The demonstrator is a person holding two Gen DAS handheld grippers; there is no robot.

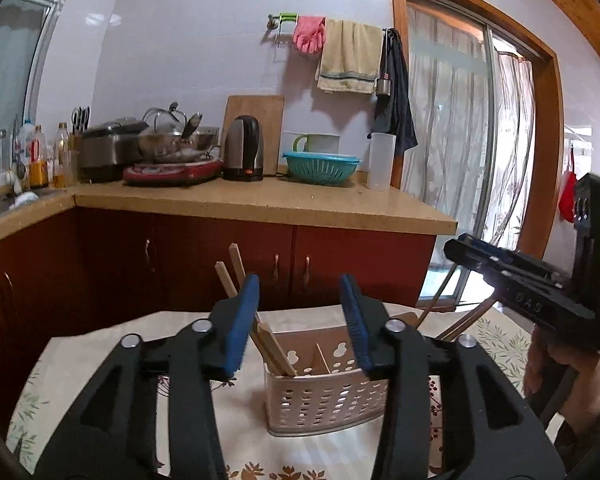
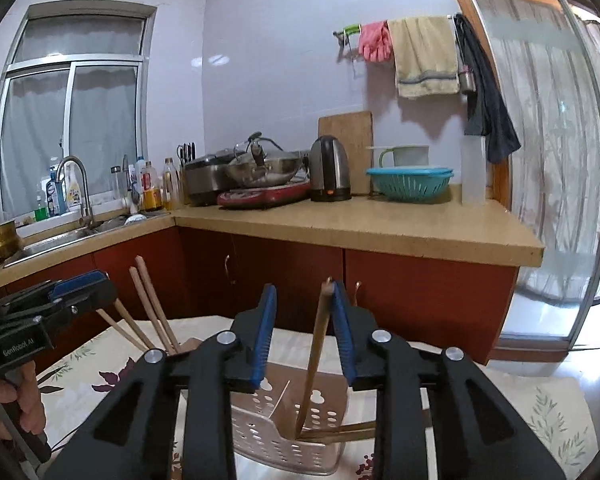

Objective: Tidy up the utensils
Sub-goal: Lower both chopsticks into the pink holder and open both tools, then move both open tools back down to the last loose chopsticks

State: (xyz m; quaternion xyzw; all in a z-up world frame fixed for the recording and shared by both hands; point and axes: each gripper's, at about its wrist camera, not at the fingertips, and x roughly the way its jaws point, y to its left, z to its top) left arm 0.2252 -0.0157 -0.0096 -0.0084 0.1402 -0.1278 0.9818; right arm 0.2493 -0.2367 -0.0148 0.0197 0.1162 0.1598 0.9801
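The left gripper (image 1: 300, 320), jaws parted and empty, hides part of the perforated holder (image 1: 320, 400) on the floral tablecloth (image 1: 80, 360). The right gripper (image 2: 304, 332) stands partly open, a chopstick (image 2: 314, 360) leaning against one pad; whether it grips is unclear. More chopsticks (image 1: 272, 348) stand in the holder's left compartment.

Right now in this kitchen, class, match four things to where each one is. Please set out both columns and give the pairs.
1. pink rubber gloves
2. teal plastic colander
3. wooden chopsticks
4. wooden cutting board

A. standing in the perforated white holder
B. leaning on the wall behind the black kettle
C. hanging on the wall rail
D. sitting on the beige countertop

Pairs: 1-C, 2-D, 3-A, 4-B
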